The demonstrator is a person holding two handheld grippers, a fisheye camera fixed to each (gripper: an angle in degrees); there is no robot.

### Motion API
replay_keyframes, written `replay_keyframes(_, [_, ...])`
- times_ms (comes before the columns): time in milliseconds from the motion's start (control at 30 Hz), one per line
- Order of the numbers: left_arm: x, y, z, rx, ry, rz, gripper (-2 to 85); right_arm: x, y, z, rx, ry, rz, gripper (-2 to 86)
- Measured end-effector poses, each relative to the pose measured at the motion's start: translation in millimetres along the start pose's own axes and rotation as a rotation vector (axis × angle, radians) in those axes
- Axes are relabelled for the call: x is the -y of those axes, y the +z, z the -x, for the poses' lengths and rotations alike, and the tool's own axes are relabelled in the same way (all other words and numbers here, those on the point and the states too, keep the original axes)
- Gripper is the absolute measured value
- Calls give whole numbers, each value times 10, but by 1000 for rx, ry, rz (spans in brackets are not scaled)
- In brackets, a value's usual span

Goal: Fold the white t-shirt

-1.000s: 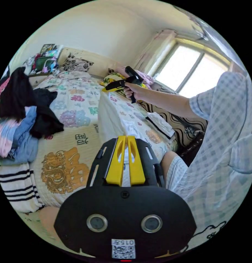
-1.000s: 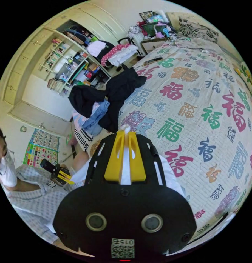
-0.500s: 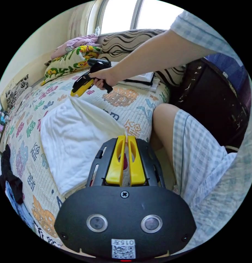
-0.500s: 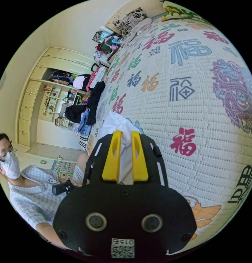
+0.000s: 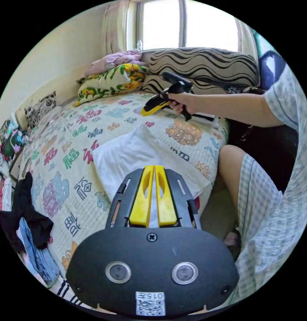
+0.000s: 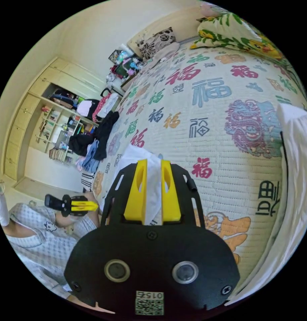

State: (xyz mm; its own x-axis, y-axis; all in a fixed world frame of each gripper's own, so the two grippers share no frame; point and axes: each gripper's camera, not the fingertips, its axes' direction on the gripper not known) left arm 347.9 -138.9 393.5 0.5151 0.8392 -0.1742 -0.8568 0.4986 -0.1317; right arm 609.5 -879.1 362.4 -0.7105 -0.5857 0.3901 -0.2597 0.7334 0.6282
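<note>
Released by both grippers, white t-shirt now lies folded on bedspread; right gripper hovers beyond it, left gripper closed, empty.

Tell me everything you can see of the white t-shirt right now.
The white t-shirt is plain, soft-looking cloth, lying as a roughly rectangular folded pad on the printed bedspread near the bed's edge, one corner slightly raised. No sleeves or collar are visible. The left gripper is shut above its near part. The right gripper is held clear above it in the left gripper view.
</note>
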Motion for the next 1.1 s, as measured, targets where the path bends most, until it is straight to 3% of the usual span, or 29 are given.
replay_keyframes(100, [-31,286,470,-40,-142,128,1,81,173,228,-140,-40,98,83])
replay_keyframes(300, [531,425,1290,21,-120,36,47,57,-65,87,-159,72,117,113])
replay_keyframes(467, [1135,1129,2034,-129,-15,281,46,-20,-158,-7,-42,118,186,29])
replay_keyframes(600, [1173,1481,2347,-281,-23,464,11,-48,-243,21,38,103,168,11])
replay_keyframes(767, [1093,880,2775,-288,-120,235,0,-31,-430,102,88,76,119,7])
replay_keyframes(967, [994,1002,3208,-274,-253,268,6,-3,-241,-1,26,151,202,37])
replay_keyframes(1100, [936,924,3333,-216,-309,242,26,-153,-488,23,26,179,152,70])
